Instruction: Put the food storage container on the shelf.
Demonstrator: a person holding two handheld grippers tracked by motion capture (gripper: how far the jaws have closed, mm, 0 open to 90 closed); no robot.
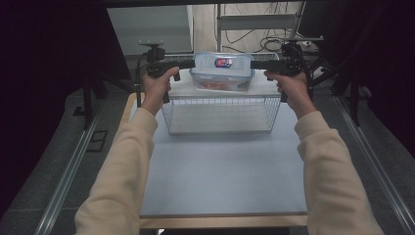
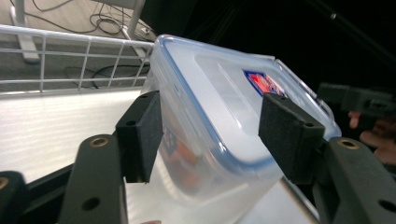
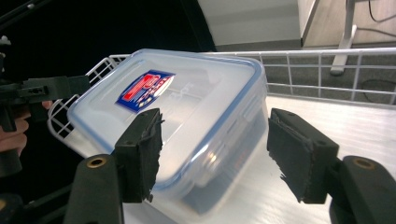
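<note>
A clear plastic container (image 1: 222,72) with a blue-rimmed lid and a red and blue label sits over the far half of a white wire basket (image 1: 220,113). I cannot tell whether it touches the basket floor. My left gripper (image 1: 192,63) meets its left end, and both pads (image 2: 140,135) press the container (image 2: 219,116). At the right end, my right gripper (image 1: 253,64) straddles the container (image 3: 187,107). One of its pads (image 3: 140,151) lies against the wall, and a narrow gap shows at the other pad (image 3: 299,158).
The basket stands at the far end of a pale blue-grey tabletop (image 1: 222,171). Metal rails (image 1: 73,161) run along both sides of the table. Dark stands and loose cables (image 1: 254,39) crowd the floor behind it.
</note>
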